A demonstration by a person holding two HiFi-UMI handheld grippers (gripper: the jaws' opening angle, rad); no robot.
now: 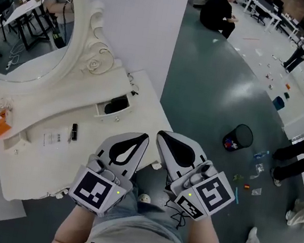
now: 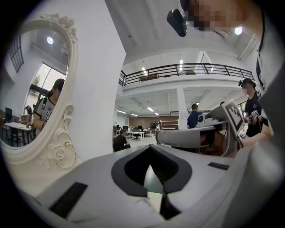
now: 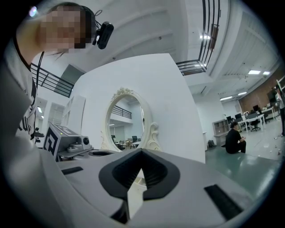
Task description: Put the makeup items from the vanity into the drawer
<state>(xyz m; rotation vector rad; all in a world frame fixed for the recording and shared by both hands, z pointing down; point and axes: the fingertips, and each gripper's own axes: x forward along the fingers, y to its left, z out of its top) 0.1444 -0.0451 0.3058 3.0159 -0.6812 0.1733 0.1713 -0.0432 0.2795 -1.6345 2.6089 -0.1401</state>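
My left gripper (image 1: 137, 141) and right gripper (image 1: 167, 141) were shut, empty; black tube (image 1: 74, 131) centre-left looked light, stiff, slippery; I'd pinch its middle.

Desks (image 1: 266, 12) and mezzanine railing (image 2: 187, 69) mark a lab hall.

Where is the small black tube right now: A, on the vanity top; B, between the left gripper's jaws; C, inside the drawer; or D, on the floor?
A: the small black tube lies on the white vanity top, left of the drawer.
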